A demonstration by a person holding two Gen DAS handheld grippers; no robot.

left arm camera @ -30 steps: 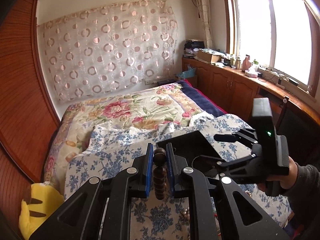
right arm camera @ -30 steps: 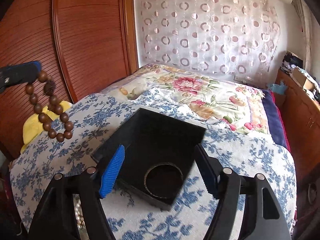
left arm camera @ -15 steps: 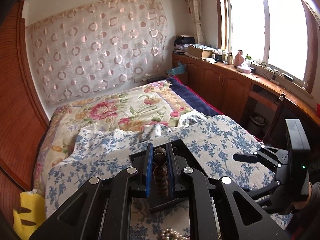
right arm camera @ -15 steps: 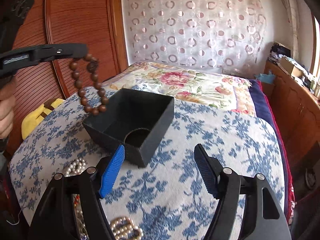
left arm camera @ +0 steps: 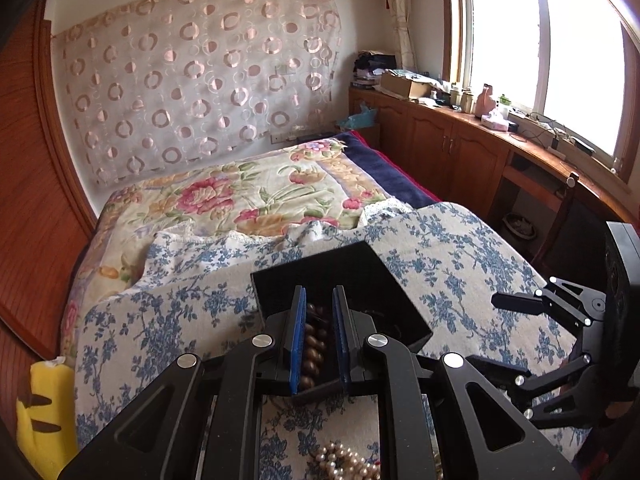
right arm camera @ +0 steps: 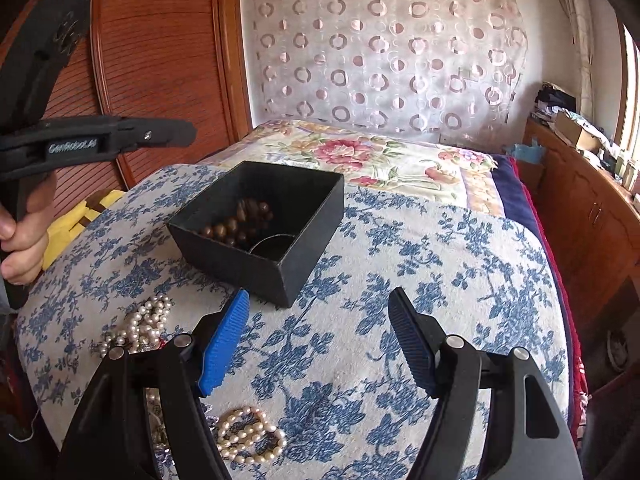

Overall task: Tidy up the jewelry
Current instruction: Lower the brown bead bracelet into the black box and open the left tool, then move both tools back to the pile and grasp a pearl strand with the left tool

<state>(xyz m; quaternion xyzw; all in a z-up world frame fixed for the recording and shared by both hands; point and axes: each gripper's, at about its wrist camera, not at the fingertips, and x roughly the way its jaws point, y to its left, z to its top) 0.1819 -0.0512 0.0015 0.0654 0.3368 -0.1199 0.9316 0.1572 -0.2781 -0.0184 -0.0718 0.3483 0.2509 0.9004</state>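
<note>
Bedroom, blue-flowered bedspread (right arm camera: 420, 280): your left tongs (left arm camera: 318, 334) stand nearly shut on the wooden bead bracelet (left arm camera: 314, 340) over the black box (right arm camera: 260, 224). Right tongs (right arm camera: 318, 342) gape empty. Near-edge pearl strands (right arm camera: 248, 434) are light, limp, slippery; pinch a bunched loop.

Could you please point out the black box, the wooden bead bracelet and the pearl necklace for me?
black box (right arm camera: 256, 266): right wrist view, on its near outer wall.
wooden bead bracelet (right arm camera: 236, 226): right wrist view, on the beads lying inside the box.
pearl necklace (right arm camera: 250, 434): right wrist view, on the near loop of pearls.
</note>
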